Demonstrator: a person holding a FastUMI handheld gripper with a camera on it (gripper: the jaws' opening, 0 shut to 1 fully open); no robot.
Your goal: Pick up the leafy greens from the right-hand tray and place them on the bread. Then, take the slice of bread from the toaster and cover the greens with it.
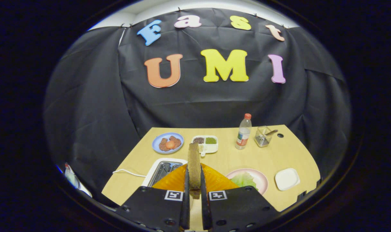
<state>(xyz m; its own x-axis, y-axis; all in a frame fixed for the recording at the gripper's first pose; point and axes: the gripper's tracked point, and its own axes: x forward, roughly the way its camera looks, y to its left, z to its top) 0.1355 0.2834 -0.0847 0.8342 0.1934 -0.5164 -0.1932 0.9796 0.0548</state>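
We hold the bread slice (194,164) upright, the fingers (194,180) closed on its lower edge, above the orange tray (215,180) beside the toaster (163,169). It looks light and crumbly; grip gently.

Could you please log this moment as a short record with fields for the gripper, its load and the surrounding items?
gripper: gripper shut on bread slice, held upright on edge
below fingers: orange plate
toaster: left of the fingers, slots look empty
greens: leafy greens on pink plate, right of the fingers
far side: blue plate, divided tray, bottle, wire basket
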